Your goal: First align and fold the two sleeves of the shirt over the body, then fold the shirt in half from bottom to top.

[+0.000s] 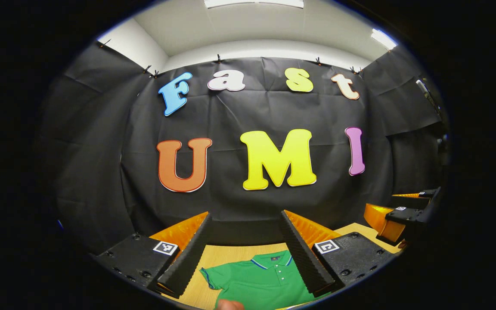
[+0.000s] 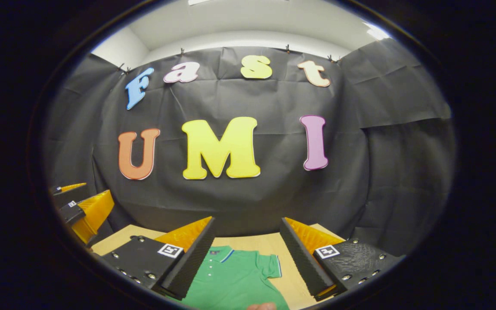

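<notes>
Green polo shirt (image 1: 265, 280) lies flat on the wooden table (image 1: 222, 256), collar toward the far black cloth wall (image 1: 256, 112), both short sleeves spread out to the sides, nothing folded yet.

Left gripper (image 1: 246, 224): fingers spread wide, released, nothing between them, held above the table on the near side of the shirt. Through the gap in the left gripper view: collar, placket and one sleeve (image 1: 209, 277). The right gripper (image 1: 396, 224) shows at that view's right edge, also up off the table.

Right gripper (image 2: 248, 228): fingers spread wide too, gripping nothing, above the table. In the right gripper view the shirt (image 2: 235, 280) sits between the fingers, the other sleeve (image 2: 271, 265) lying flat on the wood. The left gripper (image 2: 80, 211) shows at that view's left edge.

A fingertip (image 1: 230, 305) pokes in at the bottom of the left gripper view.
</notes>
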A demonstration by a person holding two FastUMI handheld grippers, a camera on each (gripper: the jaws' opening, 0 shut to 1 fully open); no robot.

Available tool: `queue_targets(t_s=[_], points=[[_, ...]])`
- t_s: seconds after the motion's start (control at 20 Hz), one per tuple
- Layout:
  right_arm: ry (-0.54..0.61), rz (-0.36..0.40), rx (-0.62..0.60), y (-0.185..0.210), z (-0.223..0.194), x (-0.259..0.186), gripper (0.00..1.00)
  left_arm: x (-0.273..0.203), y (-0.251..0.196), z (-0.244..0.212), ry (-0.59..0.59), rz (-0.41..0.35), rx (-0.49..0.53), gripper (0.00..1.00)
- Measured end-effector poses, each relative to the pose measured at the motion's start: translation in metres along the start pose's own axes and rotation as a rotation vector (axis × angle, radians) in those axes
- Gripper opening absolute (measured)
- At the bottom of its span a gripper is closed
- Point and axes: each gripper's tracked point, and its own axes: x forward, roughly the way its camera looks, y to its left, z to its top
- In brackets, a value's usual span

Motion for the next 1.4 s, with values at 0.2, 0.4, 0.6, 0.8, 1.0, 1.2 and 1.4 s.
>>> queue_targets(t_s=[0.2,0.4,0.6,0.8,1.0,1.2,1.4], points=[[0.006,-0.006,-0.037,-0.002,-0.002,0.01,0.95,0.002,0.0,-0.001,-0.003,0.006,0.0,0.99],[0.033,-0.026,-0.07,-0.016,-0.008,0.042,0.94,0.002,-0.001,-0.001,-0.01,0.009,-0.001,0.99],[0.109,-0.026,-0.081,-0.036,-0.035,0.099,0.94,0.003,0.001,-0.003,0.0,0.01,-0.005,0.99],[0.233,-0.044,-0.056,-0.062,-0.091,0.163,0.96,-0.001,0.003,0.006,-0.023,0.023,0.001,0.99],[0.358,-0.069,-0.089,-0.081,-0.156,0.21,0.96,-0.002,0.008,0.016,-0.037,0.047,0.02,0.99],[0.458,-0.079,-0.118,-0.092,-0.21,0.239,0.95,-0.004,0.019,0.02,-0.035,0.085,0.002,0.99],[0.553,-0.09,-0.138,-0.103,-0.254,0.259,0.96,-0.006,0.028,0.021,-0.024,0.12,0.004,0.99]])
